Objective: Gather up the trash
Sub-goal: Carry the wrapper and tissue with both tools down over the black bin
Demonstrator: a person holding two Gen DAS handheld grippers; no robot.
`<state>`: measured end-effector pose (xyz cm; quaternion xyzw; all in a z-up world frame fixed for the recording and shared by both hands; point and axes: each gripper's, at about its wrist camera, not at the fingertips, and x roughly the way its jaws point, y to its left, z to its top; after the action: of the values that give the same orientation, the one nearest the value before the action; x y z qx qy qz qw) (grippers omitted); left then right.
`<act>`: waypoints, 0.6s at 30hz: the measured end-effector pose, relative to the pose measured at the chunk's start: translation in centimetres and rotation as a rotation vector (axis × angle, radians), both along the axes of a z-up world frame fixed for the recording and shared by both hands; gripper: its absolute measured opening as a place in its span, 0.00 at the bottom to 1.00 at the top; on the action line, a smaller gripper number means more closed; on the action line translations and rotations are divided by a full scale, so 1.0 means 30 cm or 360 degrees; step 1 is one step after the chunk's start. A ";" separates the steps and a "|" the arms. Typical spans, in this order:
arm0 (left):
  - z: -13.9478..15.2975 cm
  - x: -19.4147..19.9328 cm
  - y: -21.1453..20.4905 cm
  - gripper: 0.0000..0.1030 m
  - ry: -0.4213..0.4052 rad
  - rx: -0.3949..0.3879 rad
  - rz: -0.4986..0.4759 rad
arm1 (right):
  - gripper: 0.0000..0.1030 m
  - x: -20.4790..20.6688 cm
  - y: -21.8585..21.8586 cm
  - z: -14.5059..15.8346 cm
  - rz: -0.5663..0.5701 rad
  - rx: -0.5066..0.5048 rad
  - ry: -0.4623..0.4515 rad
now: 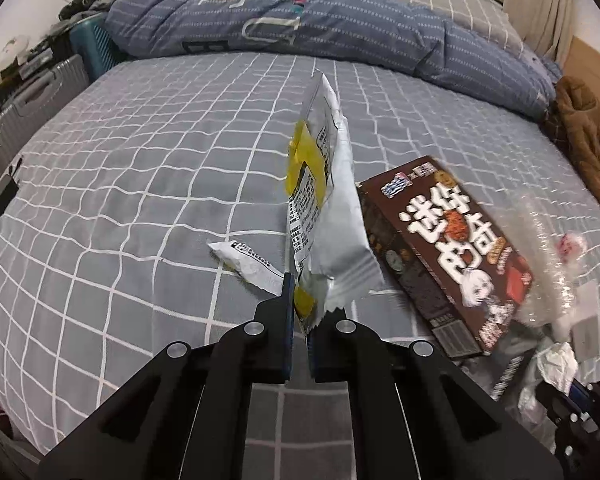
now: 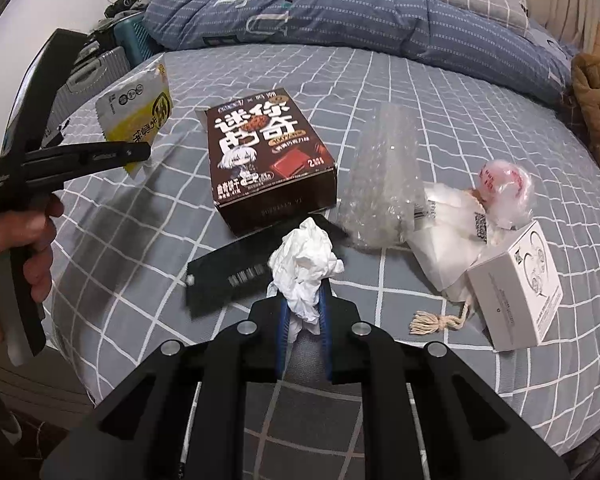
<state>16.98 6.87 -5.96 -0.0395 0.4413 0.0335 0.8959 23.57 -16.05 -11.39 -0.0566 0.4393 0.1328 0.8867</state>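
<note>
My left gripper (image 1: 300,312) is shut on a silver and yellow snack wrapper (image 1: 324,200) and holds it upright above the bed; it also shows in the right wrist view (image 2: 136,118). My right gripper (image 2: 303,304) is shut on a crumpled white tissue (image 2: 304,264), also seen in the left wrist view (image 1: 558,364). A brown cookie box (image 2: 264,160) lies on the grey checked bed sheet (image 2: 380,80). Beside it are bubble wrap (image 2: 384,184), a black tag (image 2: 228,276), a white bag (image 2: 448,240), a pink wrapped ball (image 2: 502,184) and a white box (image 2: 516,292). A small white wrapper (image 1: 248,264) lies left of my left gripper.
A folded blue quilt (image 1: 300,20) lies across the far side of the bed. A brown garment (image 1: 588,136) is at the right edge. Suitcases (image 1: 24,112) stand off the bed's left side. A black charger (image 1: 2,194) lies on the left edge.
</note>
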 end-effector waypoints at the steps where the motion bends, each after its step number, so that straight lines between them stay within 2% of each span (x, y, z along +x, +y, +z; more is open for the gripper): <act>1: 0.009 -0.009 0.000 0.04 -0.0011 -0.0010 -0.0002 | 0.12 -0.004 -0.001 0.004 0.0000 0.0003 -0.0005; 18: 0.139 -0.187 -0.084 0.04 -0.0159 -0.0060 -0.0078 | 0.12 -0.053 -0.034 0.121 0.0009 0.0059 -0.0144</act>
<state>11.35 4.36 -1.78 -0.0471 0.3974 0.0013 0.9164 21.98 -17.08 -7.76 -0.0473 0.3959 0.1409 0.9062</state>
